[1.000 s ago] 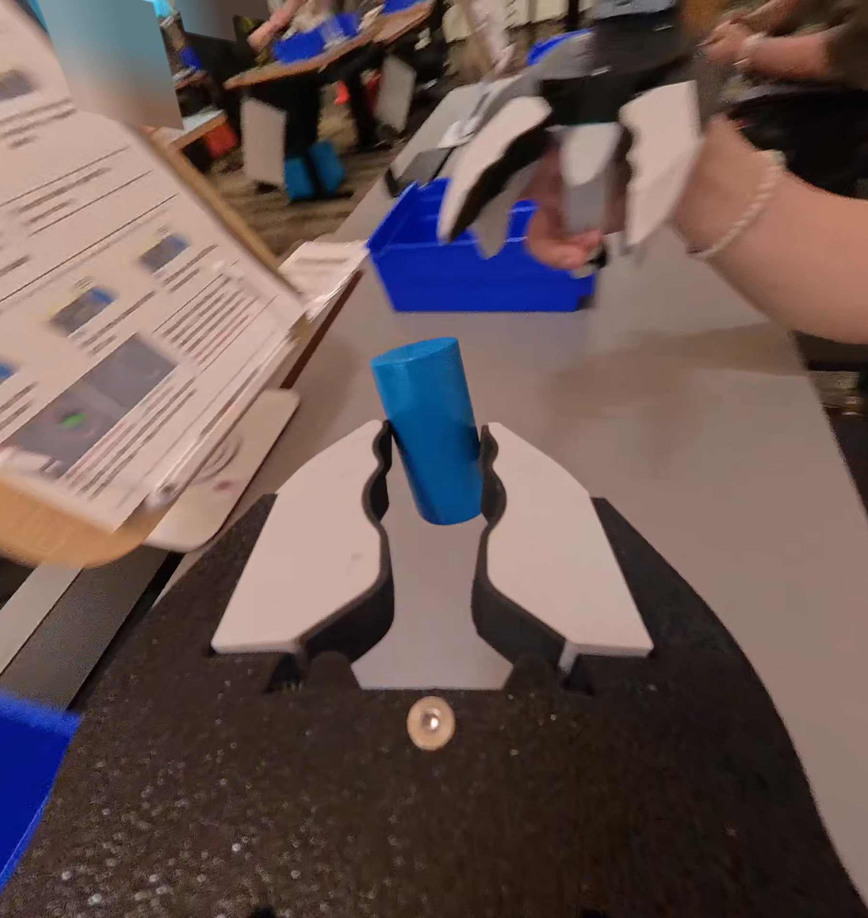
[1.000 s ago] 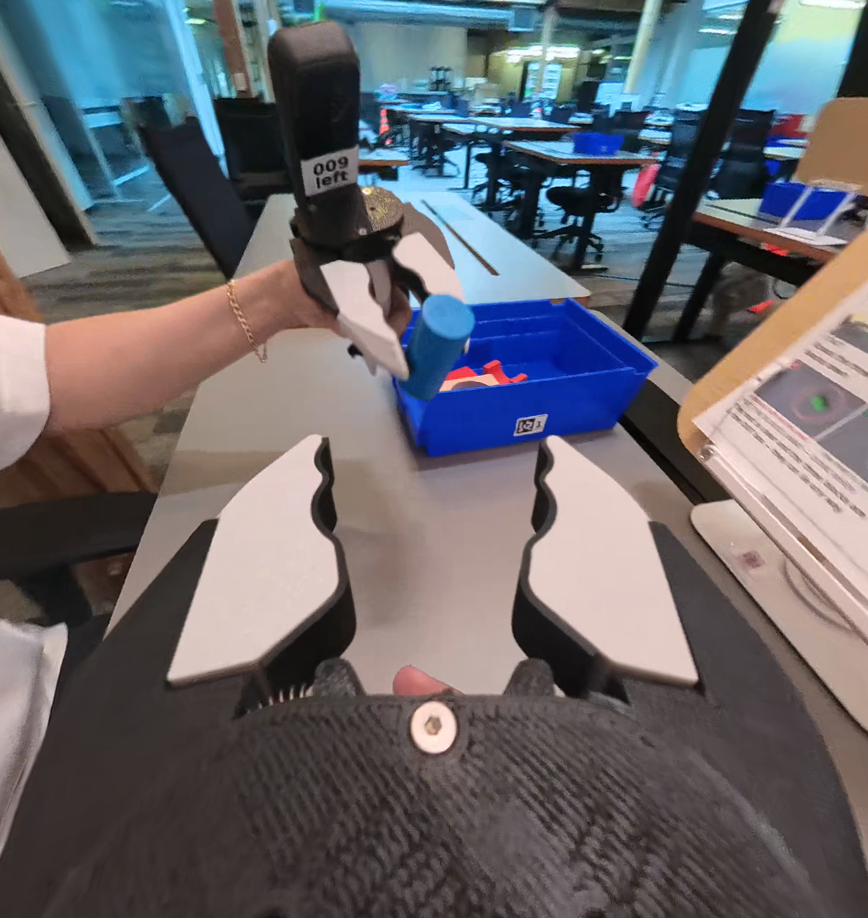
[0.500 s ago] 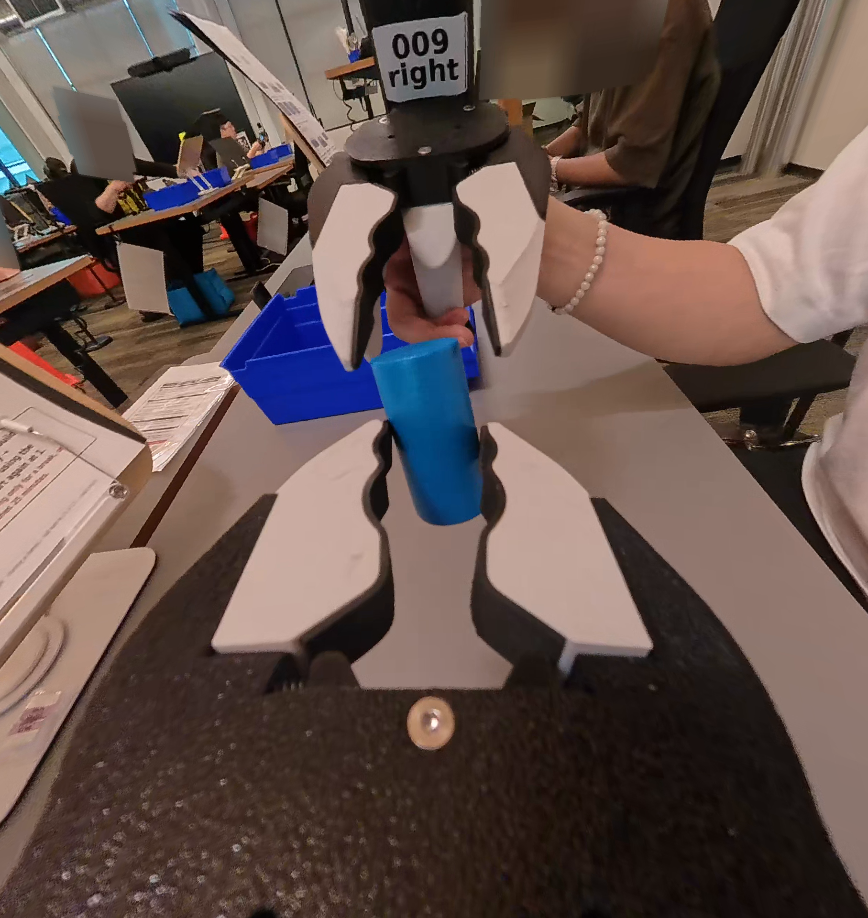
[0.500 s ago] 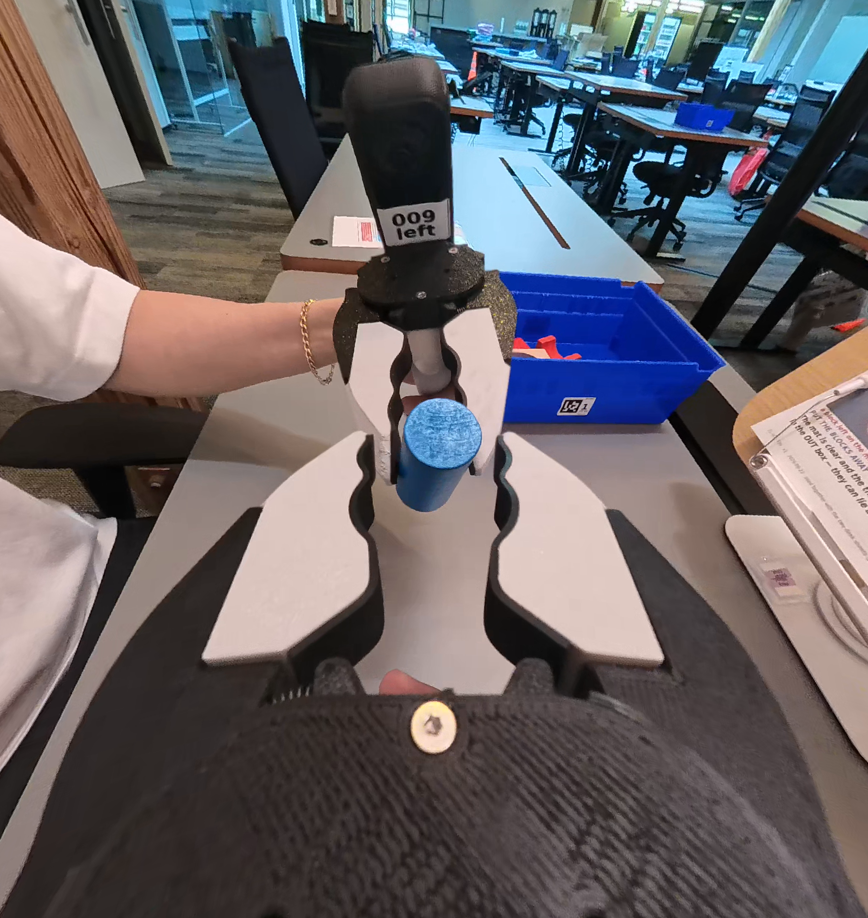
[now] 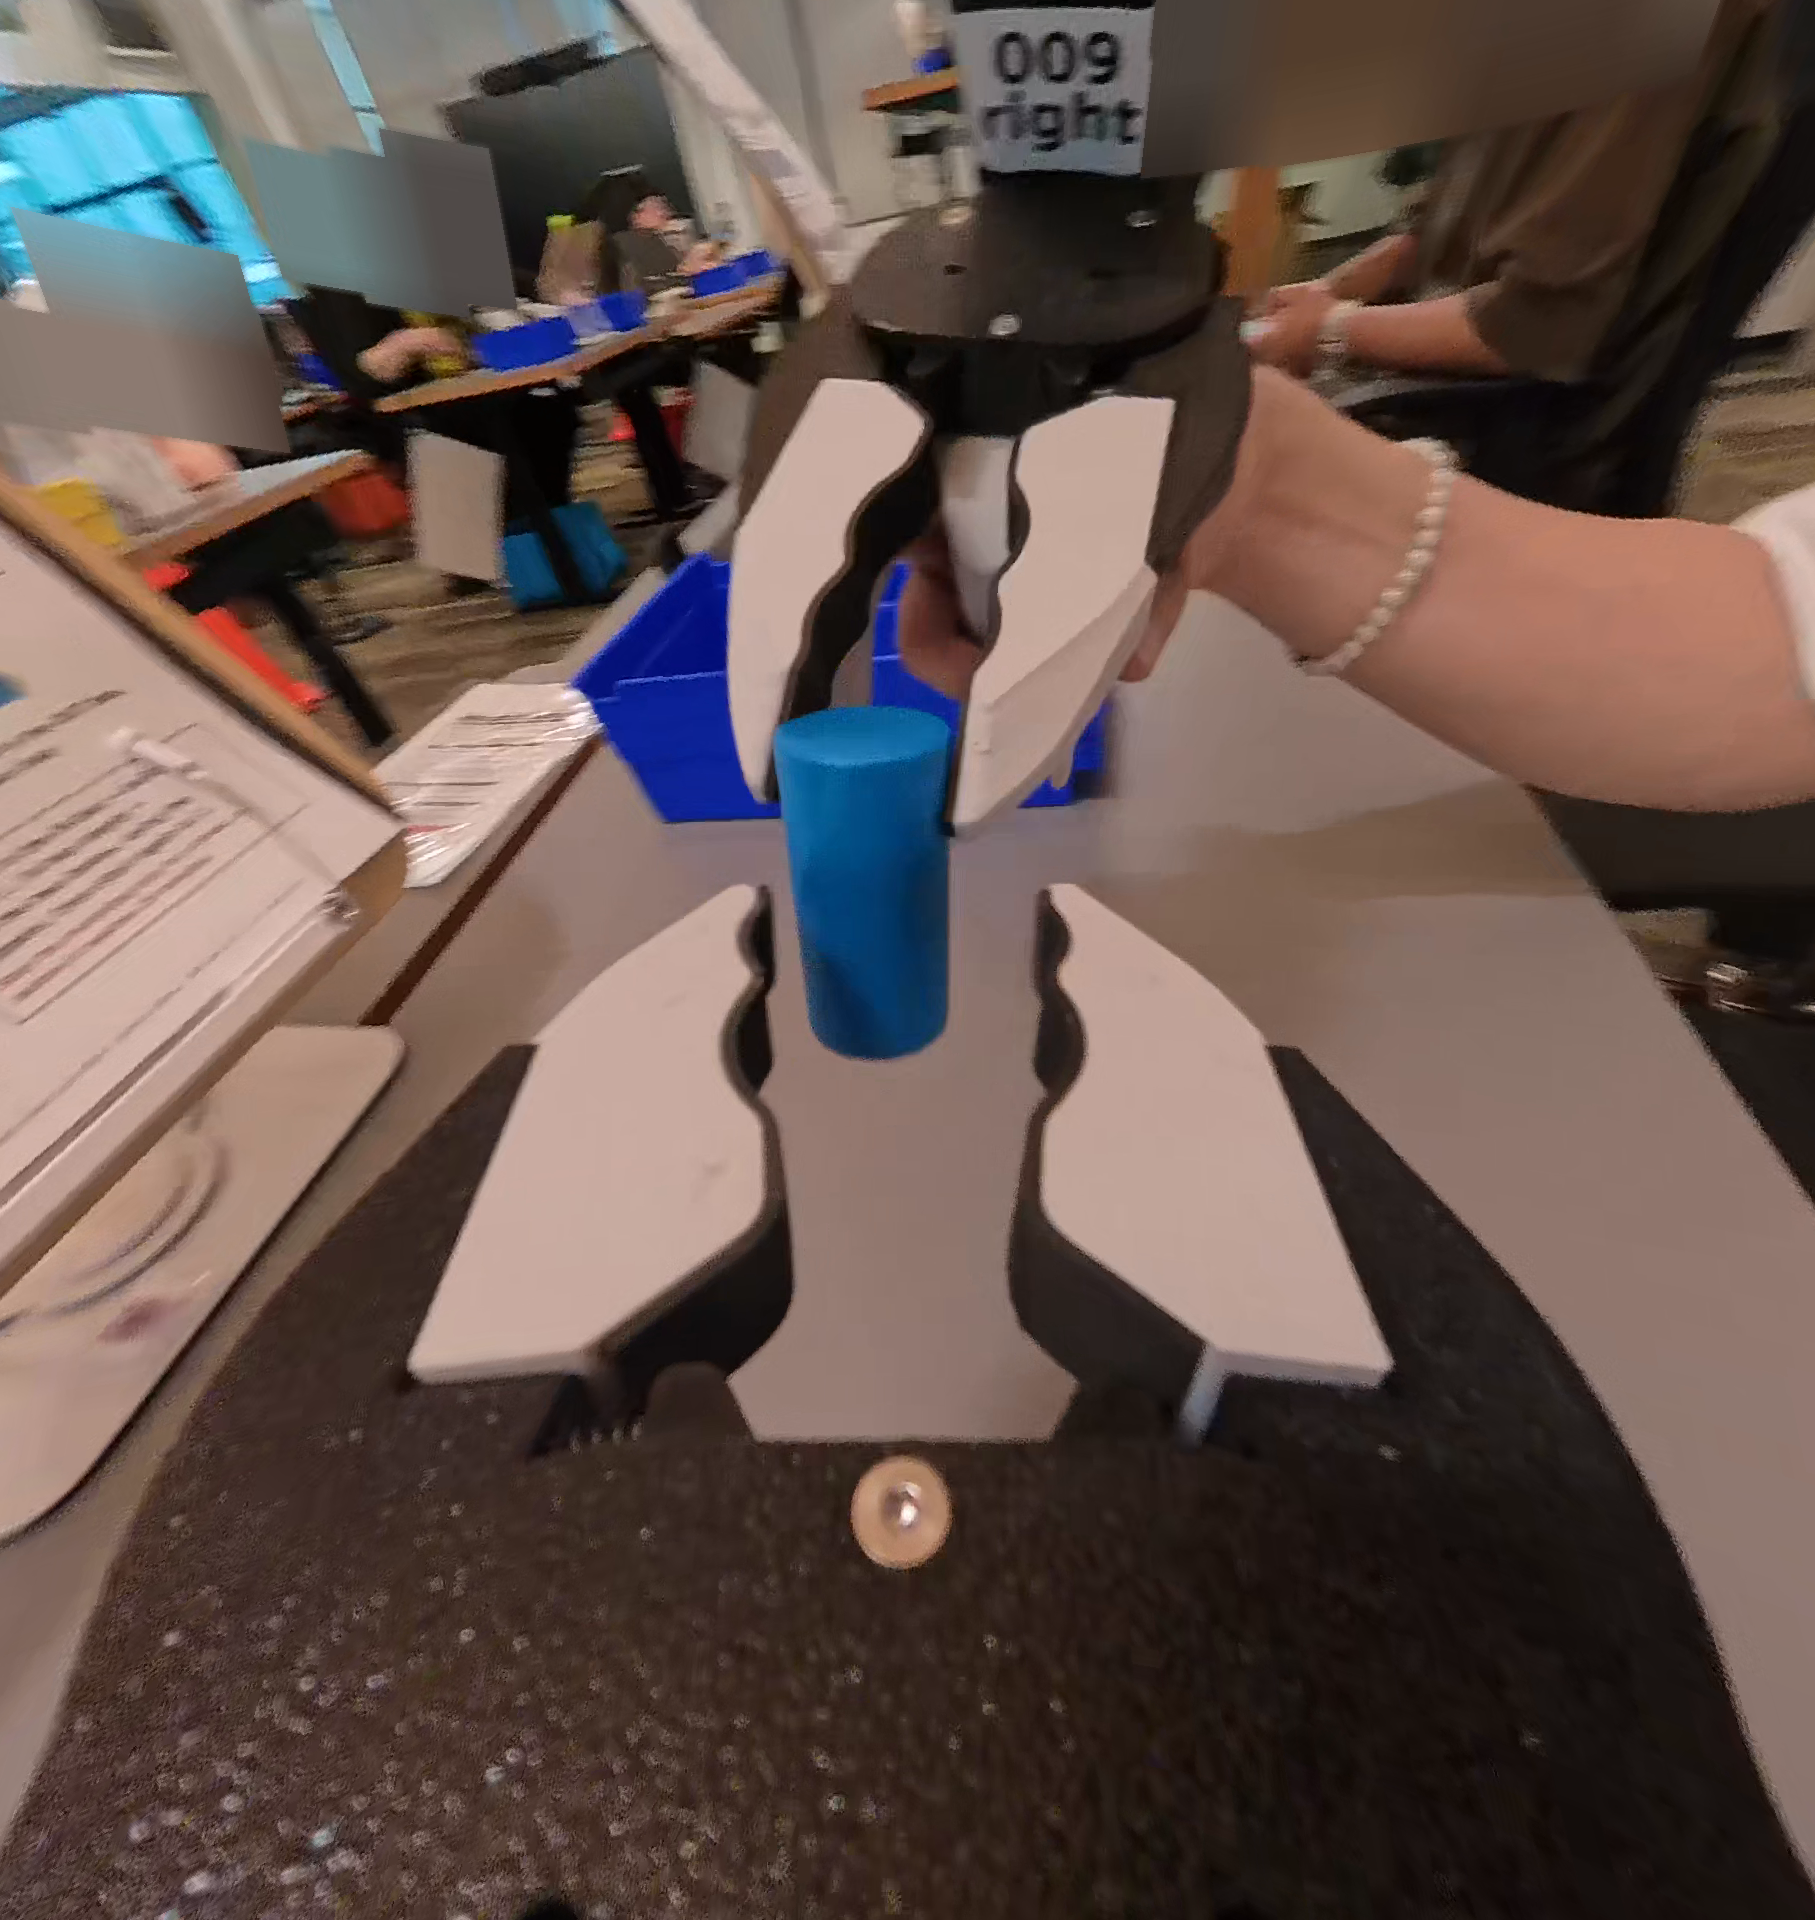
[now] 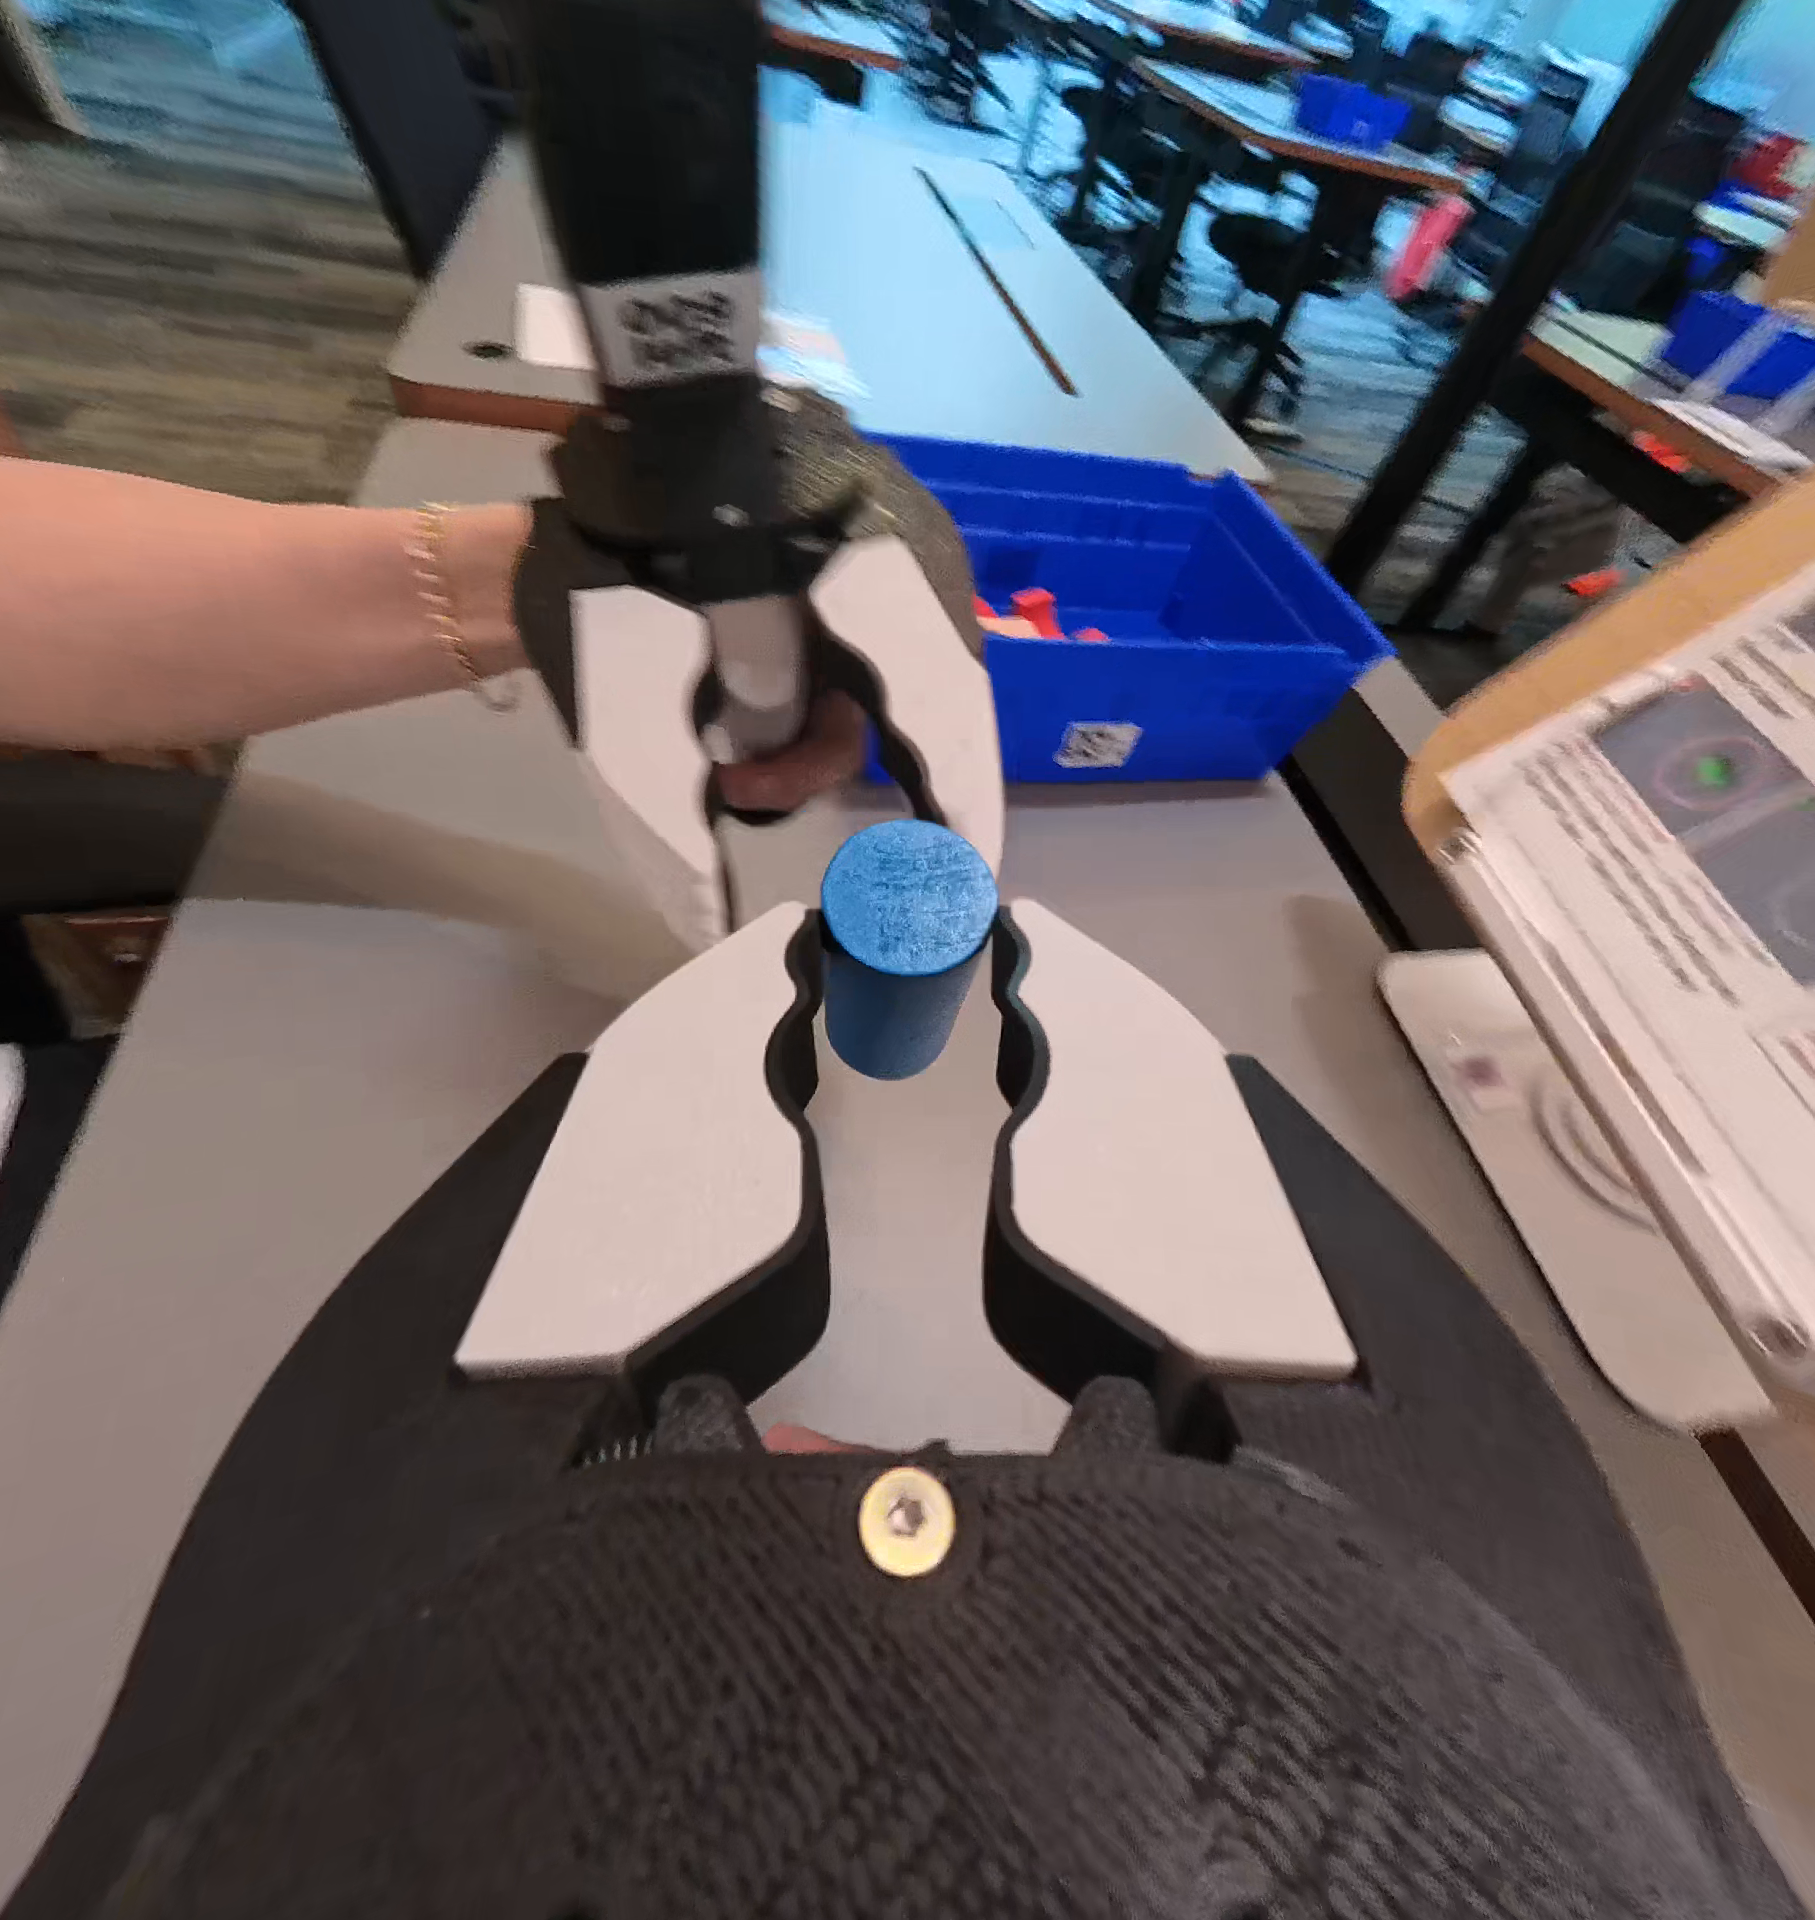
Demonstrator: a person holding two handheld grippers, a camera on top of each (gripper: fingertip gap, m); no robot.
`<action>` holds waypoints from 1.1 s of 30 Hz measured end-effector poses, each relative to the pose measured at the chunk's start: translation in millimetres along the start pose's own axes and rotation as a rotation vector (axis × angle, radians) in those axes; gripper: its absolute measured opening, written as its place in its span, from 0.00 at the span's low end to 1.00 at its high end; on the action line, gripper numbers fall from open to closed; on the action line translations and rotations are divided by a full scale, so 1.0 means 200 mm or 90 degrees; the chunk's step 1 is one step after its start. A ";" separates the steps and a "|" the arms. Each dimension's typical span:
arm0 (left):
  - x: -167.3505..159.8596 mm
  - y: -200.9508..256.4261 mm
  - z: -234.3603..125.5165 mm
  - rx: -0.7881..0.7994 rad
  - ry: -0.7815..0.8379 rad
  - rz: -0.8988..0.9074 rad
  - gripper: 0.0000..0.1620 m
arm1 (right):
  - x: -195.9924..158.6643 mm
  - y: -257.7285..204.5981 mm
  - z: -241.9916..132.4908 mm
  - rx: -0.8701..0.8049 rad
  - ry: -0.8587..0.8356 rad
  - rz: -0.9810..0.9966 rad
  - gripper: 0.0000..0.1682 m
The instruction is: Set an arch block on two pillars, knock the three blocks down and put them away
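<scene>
A blue cylinder (image 5: 867,883) is held in the air above the grey table (image 5: 1350,935). My right gripper (image 6: 905,914) is shut on the cylinder (image 6: 903,966), with both fingertips pressed against its sides near one end. In the left wrist view the right gripper (image 5: 861,805) points down at me and clamps the cylinder's far end. My left gripper (image 5: 903,914) is open, and there is a clear gap between its right finger and the cylinder. In the right wrist view the left gripper (image 6: 846,878) stands just behind the cylinder with its fingers spread.
A blue bin (image 6: 1142,665) with red pieces inside sits on the table behind the grippers; it also shows in the left wrist view (image 5: 664,727). A wooden stand with printed sheets (image 5: 134,831) stands at the table's side (image 6: 1661,883). Other desks and people are farther back. Both grippers' tips are close together, under 4 cm apart.
My right gripper has closed on the cylinder. My left gripper, which gripped it before, has opened its fingers and let go. Both grippers stay close together.
</scene>
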State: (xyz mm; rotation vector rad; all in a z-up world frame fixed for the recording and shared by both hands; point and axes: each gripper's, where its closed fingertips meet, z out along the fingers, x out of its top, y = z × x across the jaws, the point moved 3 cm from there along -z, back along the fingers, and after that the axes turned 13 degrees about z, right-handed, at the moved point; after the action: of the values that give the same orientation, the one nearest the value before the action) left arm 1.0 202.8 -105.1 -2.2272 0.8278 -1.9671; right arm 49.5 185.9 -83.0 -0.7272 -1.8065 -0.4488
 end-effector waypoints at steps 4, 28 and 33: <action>-0.06 -0.03 -0.03 0.072 -0.055 -0.017 0.35 | -0.14 0.29 -0.06 -0.175 -0.063 0.073 0.19; -0.21 0.12 -0.10 0.100 -0.068 -0.111 0.31 | -0.71 0.63 0.00 -0.339 -0.111 0.214 0.19; -0.20 0.13 -0.10 0.099 -0.062 -0.113 0.31 | -0.73 0.63 0.01 -0.344 -0.118 0.208 0.19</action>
State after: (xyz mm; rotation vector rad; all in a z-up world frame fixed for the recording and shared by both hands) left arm -27.8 204.6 -148.0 -2.3518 0.4638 -1.9012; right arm 166.1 241.4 -226.2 -1.4528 -1.6997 -0.6760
